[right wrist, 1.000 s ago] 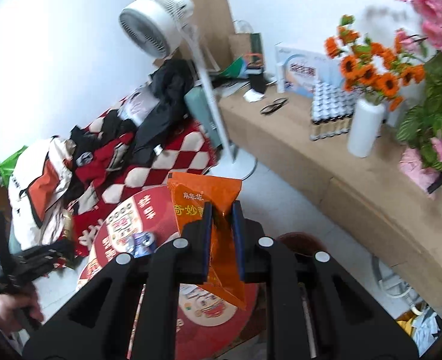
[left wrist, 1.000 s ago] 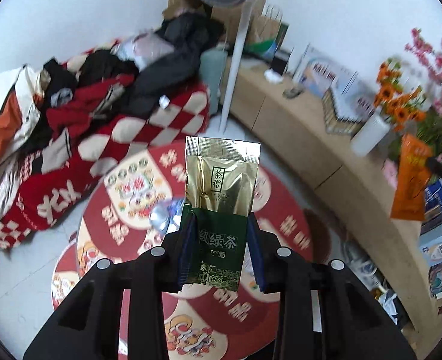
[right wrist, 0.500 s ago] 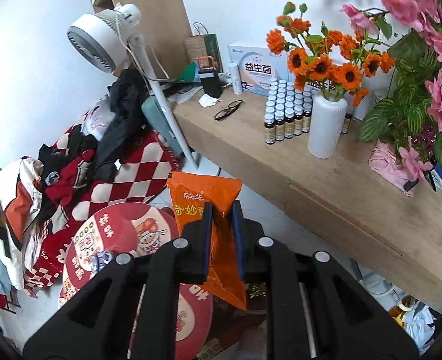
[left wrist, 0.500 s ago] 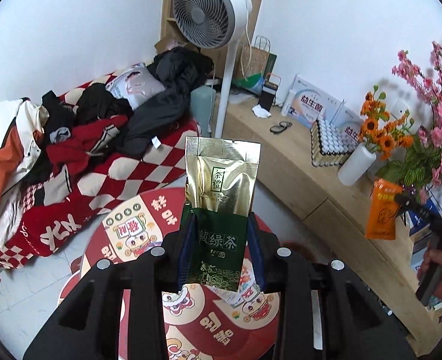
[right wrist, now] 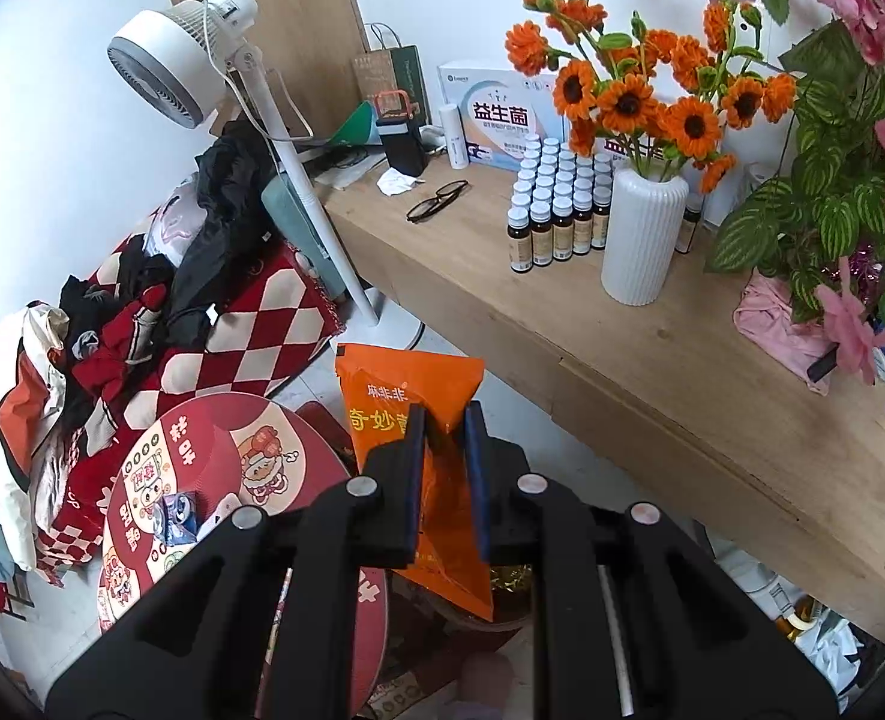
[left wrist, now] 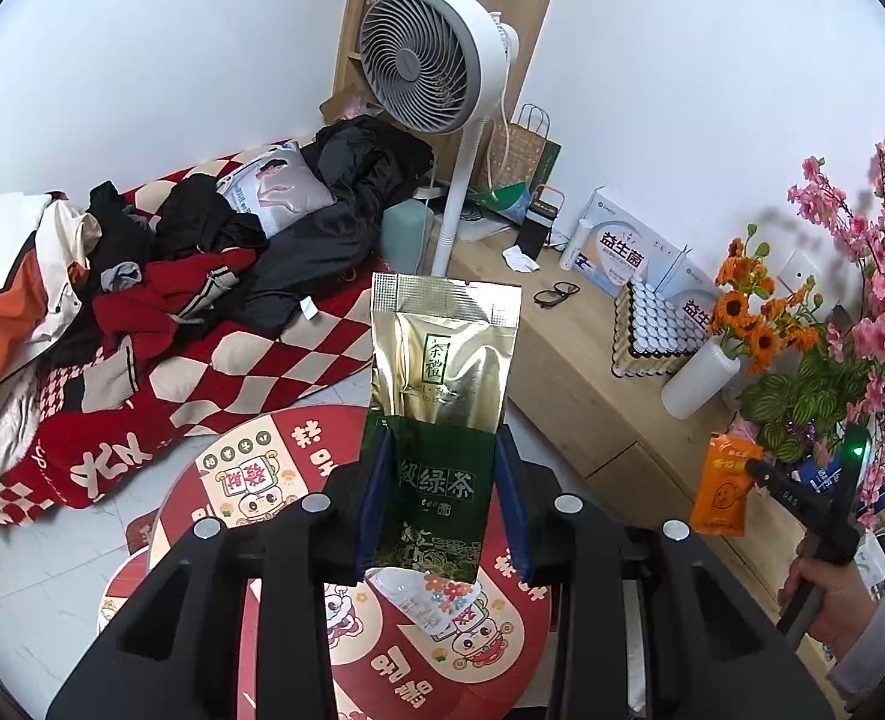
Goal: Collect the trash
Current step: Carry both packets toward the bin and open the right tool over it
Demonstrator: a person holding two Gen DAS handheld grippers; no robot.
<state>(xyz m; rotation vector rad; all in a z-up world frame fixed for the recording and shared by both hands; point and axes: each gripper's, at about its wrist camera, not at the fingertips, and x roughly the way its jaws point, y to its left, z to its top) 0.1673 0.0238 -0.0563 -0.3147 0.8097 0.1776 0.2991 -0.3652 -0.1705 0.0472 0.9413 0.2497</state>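
My left gripper (left wrist: 442,468) is shut on a gold and green tea packet (left wrist: 442,372) and holds it upright above the round red table (left wrist: 250,468). My right gripper (right wrist: 445,438) is shut on an orange snack bag (right wrist: 409,387) and holds it above the floor between the table (right wrist: 202,450) and the wooden bench. The right gripper (left wrist: 760,471) and its orange bag (left wrist: 723,492) also show at the right in the left wrist view. A crushed blue can (right wrist: 177,513) and a white scrap (right wrist: 220,507) lie on the table. A clear wrapper (left wrist: 424,600) lies on the table below the tea packet.
A long wooden bench (right wrist: 562,324) carries a white vase of orange flowers (right wrist: 643,240), small bottles (right wrist: 553,210), glasses (right wrist: 436,199) and boxes. A white standing fan (left wrist: 436,66) stands by a clothes-covered checkered sofa (left wrist: 202,324). Rubbish lies under the bench (right wrist: 826,642).
Both grippers have risen and tilted upward with their packets held. The table has dropped lower in view, and the fan and bench top have come into view.
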